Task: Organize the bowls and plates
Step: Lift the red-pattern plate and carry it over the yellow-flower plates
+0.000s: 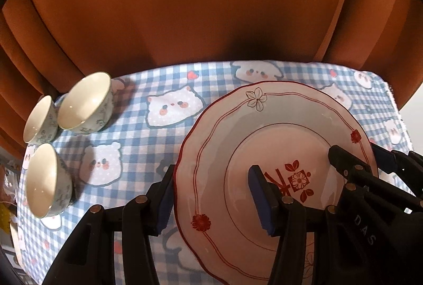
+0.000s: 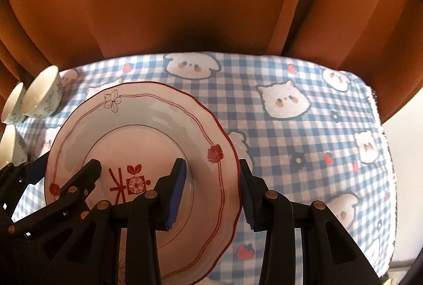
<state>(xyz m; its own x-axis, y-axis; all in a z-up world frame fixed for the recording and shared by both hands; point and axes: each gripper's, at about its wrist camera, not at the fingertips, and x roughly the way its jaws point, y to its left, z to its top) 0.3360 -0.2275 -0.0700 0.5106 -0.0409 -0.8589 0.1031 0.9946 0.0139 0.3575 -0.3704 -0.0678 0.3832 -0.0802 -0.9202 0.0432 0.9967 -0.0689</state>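
Three empty bowls (image 1: 79,106) sit aside — both grippers (image 1: 214,201) (image 2: 212,191) clamp one bare plate (image 1: 285,113).

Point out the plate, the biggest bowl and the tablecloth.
plate (image 1: 219,123): left wrist view, on its wide rim band.
biggest bowl (image 1: 84,102): left wrist view, on its inner wall.
tablecloth (image 2: 304,152): right wrist view, on bare checked cloth.

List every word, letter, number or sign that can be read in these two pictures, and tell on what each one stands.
"DAS": pale letters on the black plastic body of the right gripper, seen in the left wrist view.
A red brush-drawn character beside a square flower emblem, on the white scalloped red-rimmed ceramic plate; partly covered by a finger, not readable.
No other text.
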